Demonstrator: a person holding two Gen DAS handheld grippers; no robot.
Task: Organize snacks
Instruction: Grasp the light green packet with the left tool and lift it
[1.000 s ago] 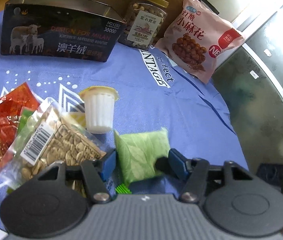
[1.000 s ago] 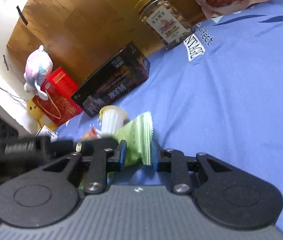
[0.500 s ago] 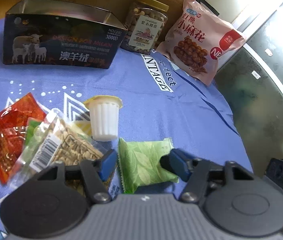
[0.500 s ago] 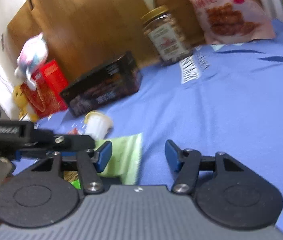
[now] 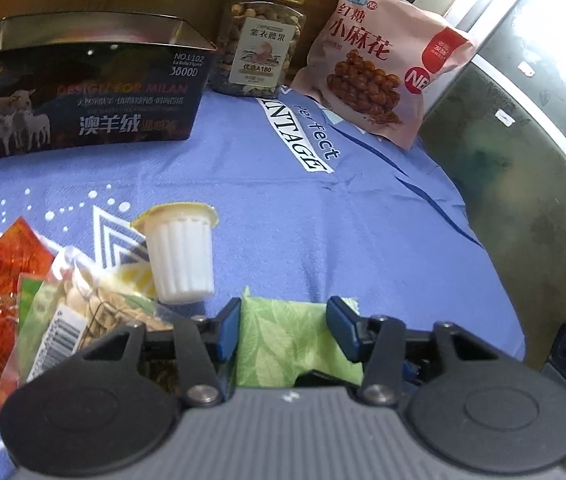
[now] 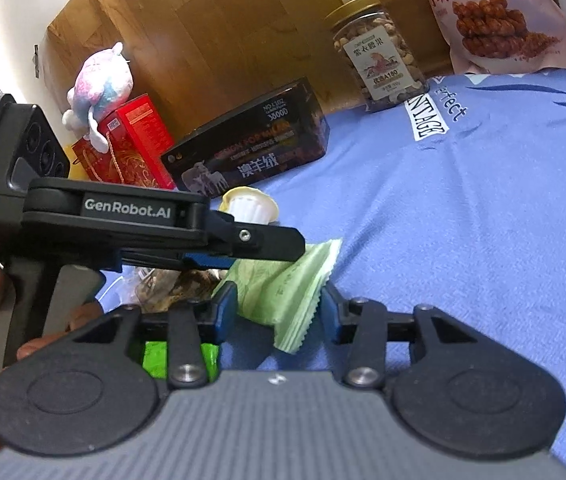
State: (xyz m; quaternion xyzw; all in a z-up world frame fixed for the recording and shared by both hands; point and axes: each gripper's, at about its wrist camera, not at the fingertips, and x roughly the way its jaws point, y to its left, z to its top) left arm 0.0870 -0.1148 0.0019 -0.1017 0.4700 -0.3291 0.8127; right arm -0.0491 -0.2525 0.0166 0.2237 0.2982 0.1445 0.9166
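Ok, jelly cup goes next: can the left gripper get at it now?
Probably not yet: the left gripper, whose jaws have just been closing, has the green packet between them, though the jelly cup stands just ahead, unblocked.

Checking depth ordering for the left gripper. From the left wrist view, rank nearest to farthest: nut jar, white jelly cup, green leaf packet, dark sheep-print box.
1. green leaf packet: between the left gripper's fingers.
2. white jelly cup: just ahead, slightly left.
3. dark sheep-print box: far left, on the blue cloth.
4. nut jar: back centre, behind the box's right corner.
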